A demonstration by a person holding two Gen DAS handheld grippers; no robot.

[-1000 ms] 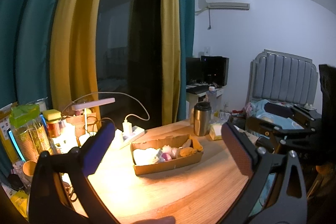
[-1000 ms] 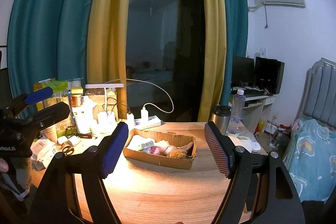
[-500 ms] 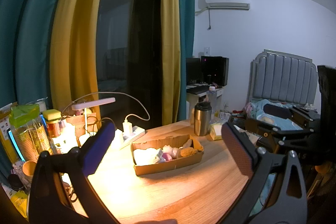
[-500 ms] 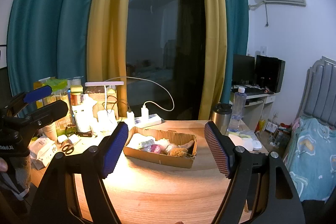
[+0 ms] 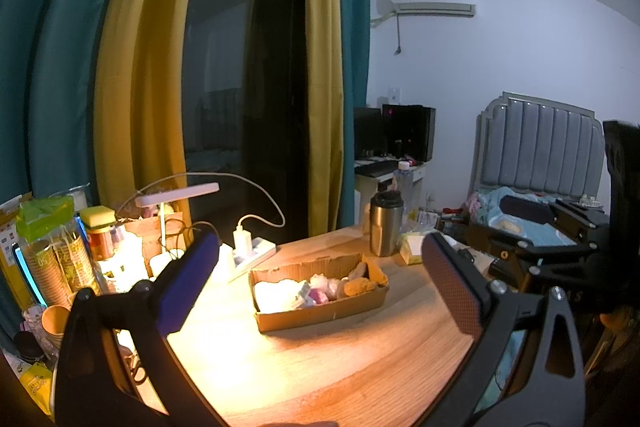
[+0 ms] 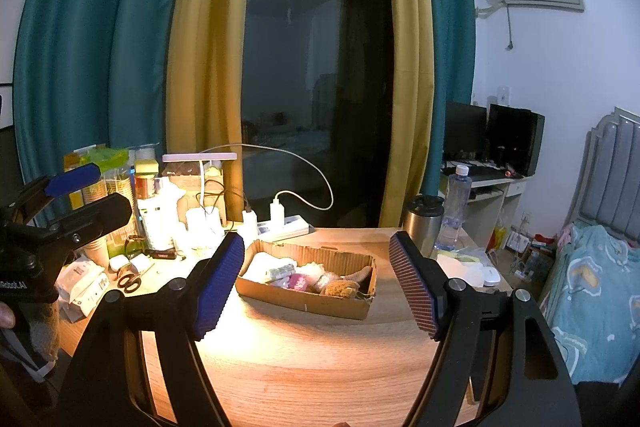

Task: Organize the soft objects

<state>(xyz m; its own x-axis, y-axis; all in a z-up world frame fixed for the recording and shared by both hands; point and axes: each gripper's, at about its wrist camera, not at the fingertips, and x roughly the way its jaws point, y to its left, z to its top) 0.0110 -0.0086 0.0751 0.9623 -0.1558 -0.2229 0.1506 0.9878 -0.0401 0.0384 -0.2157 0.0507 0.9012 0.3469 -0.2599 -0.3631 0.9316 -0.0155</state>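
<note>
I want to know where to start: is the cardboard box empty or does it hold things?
It holds things: the box has several soft items lying inside, among them a brown sponge.

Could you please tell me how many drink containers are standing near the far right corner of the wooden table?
2: a steel tumbler on the table's far right corner, right of the cardboard box, and a clear plastic water bottle just behind the tumbler. Clutter may hide others.
</note>
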